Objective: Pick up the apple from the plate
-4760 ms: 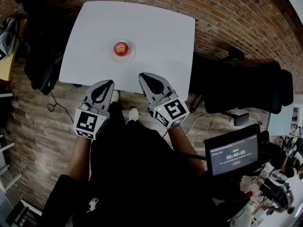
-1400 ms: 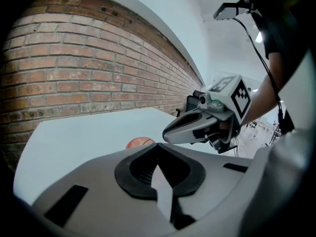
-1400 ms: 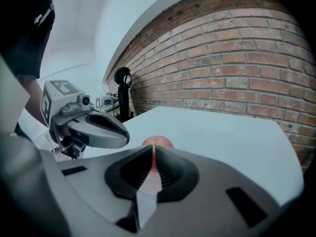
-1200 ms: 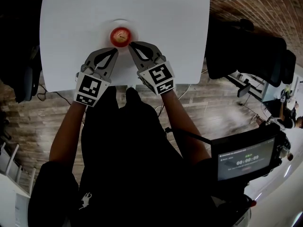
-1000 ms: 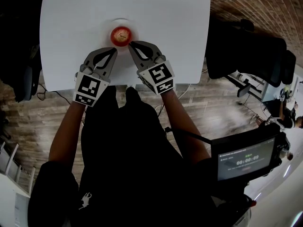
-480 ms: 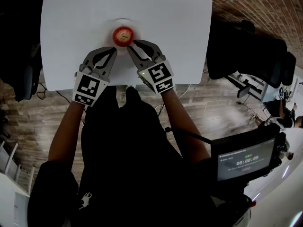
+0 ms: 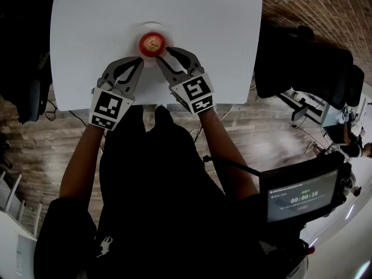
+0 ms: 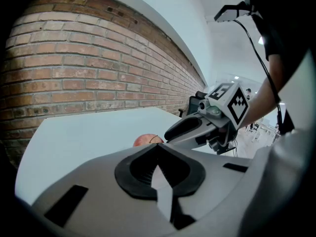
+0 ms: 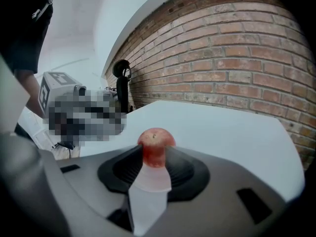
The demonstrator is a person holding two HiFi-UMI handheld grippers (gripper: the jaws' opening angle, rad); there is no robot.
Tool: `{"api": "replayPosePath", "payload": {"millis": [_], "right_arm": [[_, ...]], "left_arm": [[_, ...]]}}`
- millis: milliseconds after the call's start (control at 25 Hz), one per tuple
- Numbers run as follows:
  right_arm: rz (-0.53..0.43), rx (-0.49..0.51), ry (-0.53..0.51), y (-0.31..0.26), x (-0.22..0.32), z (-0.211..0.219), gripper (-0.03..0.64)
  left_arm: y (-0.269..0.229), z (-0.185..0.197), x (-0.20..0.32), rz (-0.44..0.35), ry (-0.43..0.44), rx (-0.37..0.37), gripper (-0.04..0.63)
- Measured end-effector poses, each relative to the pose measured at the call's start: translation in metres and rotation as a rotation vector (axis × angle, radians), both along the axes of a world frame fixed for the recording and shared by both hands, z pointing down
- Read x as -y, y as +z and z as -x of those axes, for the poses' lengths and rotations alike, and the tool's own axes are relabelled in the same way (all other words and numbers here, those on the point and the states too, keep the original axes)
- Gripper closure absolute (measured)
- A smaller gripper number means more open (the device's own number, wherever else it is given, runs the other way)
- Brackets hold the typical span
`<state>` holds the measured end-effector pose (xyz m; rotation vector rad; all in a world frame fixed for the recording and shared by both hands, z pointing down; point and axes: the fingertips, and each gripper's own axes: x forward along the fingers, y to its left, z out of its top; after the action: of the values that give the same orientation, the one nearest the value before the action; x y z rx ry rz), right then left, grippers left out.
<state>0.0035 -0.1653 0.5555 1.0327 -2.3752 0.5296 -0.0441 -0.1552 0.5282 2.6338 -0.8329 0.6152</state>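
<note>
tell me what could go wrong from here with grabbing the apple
1. The right gripper's jaws have just been opening, yet their gap looks narrower than the apple just ahead of them. Pushing in now could roll the apple off the plate.
2. The small plate sits on a smooth table, so a nudge may slide it.
3. The left gripper, shut, sits close beside the plate and might bump it.
</note>
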Motion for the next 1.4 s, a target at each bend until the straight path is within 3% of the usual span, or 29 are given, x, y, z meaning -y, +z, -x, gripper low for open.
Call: {"api": "replayPosePath", "payload": {"millis": [240,880,1400], "right_arm": [[0.007,-0.005,0.002,0.002,0.001,0.000,0.456],[0.018,-0.018,-0.005,0.012,0.007,0.012,0.274],[0.009,-0.065,-0.072,0.016,0.016,0.041,0.221]], "left_arm": [[-0.001,0.003,0.000,0.002,-0.007,0.002,0.589],[0.001,0.016,0.003,0.006,-0.029,0.011,0.589],[-0.002,0.043,0.001,0.016,-0.076,0.032,0.589]]}}
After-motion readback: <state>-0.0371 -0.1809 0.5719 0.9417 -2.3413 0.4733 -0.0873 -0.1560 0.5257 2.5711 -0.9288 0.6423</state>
